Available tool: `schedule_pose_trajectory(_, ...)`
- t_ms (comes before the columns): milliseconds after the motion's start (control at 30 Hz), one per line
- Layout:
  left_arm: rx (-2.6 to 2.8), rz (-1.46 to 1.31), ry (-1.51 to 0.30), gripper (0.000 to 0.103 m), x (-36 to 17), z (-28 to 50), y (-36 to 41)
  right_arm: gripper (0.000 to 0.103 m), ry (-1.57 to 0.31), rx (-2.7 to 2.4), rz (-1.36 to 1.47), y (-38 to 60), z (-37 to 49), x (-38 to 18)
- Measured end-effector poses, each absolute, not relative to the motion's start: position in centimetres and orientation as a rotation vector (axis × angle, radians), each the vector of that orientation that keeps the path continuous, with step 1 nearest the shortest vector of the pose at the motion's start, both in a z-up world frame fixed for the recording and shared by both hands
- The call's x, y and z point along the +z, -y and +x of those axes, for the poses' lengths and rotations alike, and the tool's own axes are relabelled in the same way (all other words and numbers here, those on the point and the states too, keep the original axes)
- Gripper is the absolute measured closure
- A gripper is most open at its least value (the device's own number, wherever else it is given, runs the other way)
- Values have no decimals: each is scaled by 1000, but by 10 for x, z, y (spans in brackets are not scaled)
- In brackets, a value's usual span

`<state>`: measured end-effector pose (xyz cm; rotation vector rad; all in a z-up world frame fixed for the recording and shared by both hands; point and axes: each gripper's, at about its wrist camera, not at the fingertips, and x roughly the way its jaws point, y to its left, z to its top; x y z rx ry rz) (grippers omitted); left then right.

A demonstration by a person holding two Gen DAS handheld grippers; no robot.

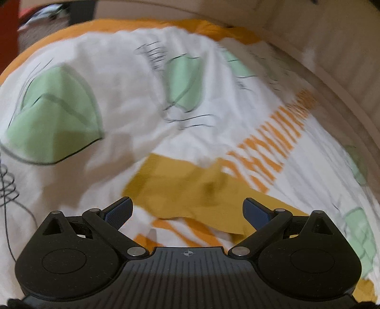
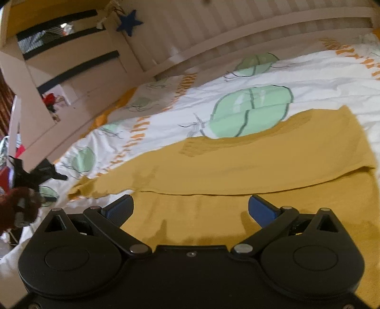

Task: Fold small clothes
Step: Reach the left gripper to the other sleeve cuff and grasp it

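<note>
A bed fills both views, covered by a white duvet cover [image 2: 308,71] printed with pale green rounded shapes, thin black scribbles and rows of orange lettering. A pale wooden bed frame [image 2: 213,47] with slats runs along its far side, and a dark blue felt star [image 2: 129,22] hangs from the frame's corner post.

On the duvet cover lies the mustard-yellow knitted garment [image 2: 261,161], spread flat and folded over itself: the upper layer ends in a long straight edge that runs across the right wrist view just ahead of the fingertips, with the lower layer showing beneath it. A narrower part of the garment trails off towards the left of that view and ends on the white cloth.

The right claw [image 2: 191,209] hangs low over the lower layer with its blue-padded fingers wide apart and nothing between them.

In the left wrist view, which is blurred, the left claw [image 1: 187,209] also has its fingers spread wide and holds nothing. A crumpled end of the same mustard-yellow knitted garment [image 1: 190,187] lies on the duvet just ahead of and between its fingertips; whether the pads touch the cloth cannot be told. The left claw also shows as a dark shape at the left edge of the right wrist view.
</note>
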<state>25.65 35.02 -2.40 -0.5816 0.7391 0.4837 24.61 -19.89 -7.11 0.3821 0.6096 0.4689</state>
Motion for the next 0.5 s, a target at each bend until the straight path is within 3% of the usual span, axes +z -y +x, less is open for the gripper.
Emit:
schedule_pose_trajectory(167,540,-655,-742,4,-44,253,-373,1,-590,516,393,187,240,-69)
schedule_pose_trajectory(233,539,-660,-746,16,-52,256,-377,1,-589,523,397,184,239,-70)
schedule_pose_trajectory(500,517,-610,-755,20,-66,274,-379,1,-610,518,405,180,240,-76)
